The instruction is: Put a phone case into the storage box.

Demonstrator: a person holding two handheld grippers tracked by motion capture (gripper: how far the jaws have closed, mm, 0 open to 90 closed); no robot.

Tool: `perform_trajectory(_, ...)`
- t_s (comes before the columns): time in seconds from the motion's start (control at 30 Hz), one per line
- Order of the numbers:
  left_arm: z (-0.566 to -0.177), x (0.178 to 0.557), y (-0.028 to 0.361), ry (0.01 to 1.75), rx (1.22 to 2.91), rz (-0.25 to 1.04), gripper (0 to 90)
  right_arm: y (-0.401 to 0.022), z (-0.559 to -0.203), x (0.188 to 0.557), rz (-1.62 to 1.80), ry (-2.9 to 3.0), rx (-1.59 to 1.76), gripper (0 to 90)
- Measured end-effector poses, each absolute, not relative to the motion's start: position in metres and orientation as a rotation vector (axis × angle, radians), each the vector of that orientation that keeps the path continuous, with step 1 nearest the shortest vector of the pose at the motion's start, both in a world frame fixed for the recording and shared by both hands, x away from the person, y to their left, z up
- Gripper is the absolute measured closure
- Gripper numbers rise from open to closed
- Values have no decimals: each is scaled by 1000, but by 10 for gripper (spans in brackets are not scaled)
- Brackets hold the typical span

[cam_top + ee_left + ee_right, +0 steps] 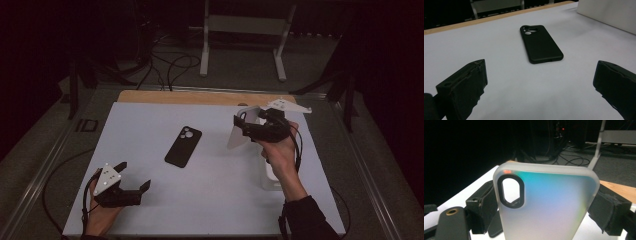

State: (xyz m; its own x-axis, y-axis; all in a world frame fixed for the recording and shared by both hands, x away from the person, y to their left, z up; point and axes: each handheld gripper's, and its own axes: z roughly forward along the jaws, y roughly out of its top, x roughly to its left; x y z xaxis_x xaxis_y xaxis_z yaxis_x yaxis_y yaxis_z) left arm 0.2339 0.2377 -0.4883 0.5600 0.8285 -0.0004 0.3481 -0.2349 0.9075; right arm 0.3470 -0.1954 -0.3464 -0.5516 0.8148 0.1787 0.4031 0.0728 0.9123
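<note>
The frosted phone case runs off the bottom edge of the right gripper view, and in the high view the right tongs hide part of it. Those tongs clamp its two long sides, holding it raised above the worktop. The left tongs stand wide open and empty near the worktop's front left, with the black phone case lying flat ahead of them.

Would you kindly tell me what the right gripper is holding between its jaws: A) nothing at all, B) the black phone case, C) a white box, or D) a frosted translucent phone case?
D: in the right gripper view, the right gripper has its jaws pressed on both sides of the frosted translucent phone case, while the black phone case lies on the table.
</note>
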Motion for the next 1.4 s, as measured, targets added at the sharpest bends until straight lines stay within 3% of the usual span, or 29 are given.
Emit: perform_trajectory(1.4, -486, 232, 235, 978, 1802, 680, 0, -240, -339, 405, 1310, 1835, 1365, 170)
